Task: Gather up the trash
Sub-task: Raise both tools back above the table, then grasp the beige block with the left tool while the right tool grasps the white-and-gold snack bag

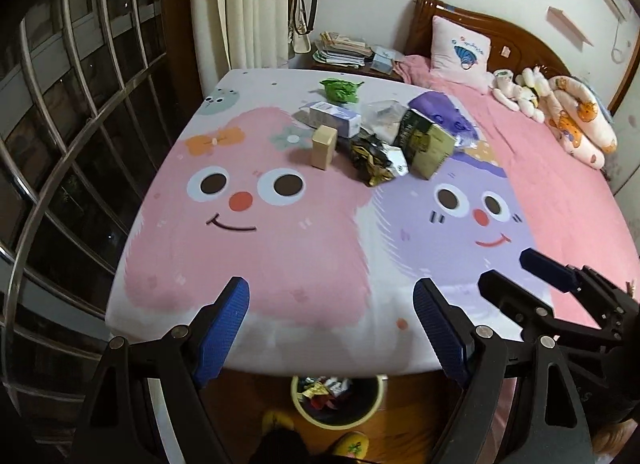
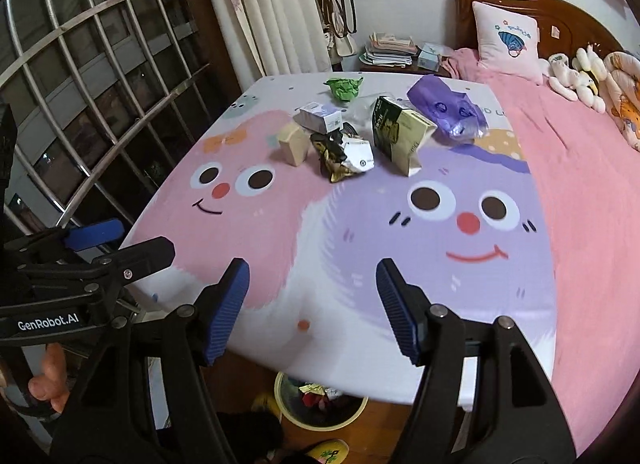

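Left tongs [image 1: 332, 296] and right tongs [image 2: 312, 276] released (nothing between), trash pile [image 2: 360, 132] well beyond, on bed [image 2: 580, 224].

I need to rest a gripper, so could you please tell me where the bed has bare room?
Bare: the near sheet from the foot edge up to the litter. Crowded: the tan box, foil wrapper and green carton beyond.
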### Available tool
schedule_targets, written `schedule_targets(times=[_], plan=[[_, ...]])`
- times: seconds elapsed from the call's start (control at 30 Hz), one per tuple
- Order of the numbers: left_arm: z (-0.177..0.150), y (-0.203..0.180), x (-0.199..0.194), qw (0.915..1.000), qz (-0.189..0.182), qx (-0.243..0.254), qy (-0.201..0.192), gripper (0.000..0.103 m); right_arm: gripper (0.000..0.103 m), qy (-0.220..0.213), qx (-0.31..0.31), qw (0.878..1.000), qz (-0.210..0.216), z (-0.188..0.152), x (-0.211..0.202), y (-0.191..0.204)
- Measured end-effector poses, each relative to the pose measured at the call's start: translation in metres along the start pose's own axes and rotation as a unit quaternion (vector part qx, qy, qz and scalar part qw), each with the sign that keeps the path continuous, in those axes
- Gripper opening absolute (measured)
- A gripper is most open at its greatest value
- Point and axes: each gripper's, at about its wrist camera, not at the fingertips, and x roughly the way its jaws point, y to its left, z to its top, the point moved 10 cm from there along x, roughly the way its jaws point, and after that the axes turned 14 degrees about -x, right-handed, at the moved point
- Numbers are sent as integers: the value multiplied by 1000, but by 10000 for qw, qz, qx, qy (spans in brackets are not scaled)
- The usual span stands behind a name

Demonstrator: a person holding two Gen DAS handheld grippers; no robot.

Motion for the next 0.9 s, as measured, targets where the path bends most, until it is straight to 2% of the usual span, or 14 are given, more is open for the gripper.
schedule_targets(times=[0.23,0.33,0.47,0.57,0.67,0.83,0.9], plan=[[51,0,55,9995,59,318,50,85,64,335,309,9989,-123,27,61,-24],[80,-3,91,9986,18,481,211,85,71,446,560,9972,-207,40,92,-38],[111,-10,140,9963,-68,697,489,85,72,536,800,9947,-356,58,135,-51],[133,-12,177,9945,-79,831,631,81,72,590,899,9928,-534,70,169,-63],[148,-13,212,9923,-214,833,896,78,72,669,1072,9902,-600,77,200,-77],[161,-15,246,9885,-383,941,1116,74,73,748,1265,9874,-584,86,238,-92],[165,-16,257,9871,-438,990,1177,73,79,762,1284,9874,-528,87,249,-96]])
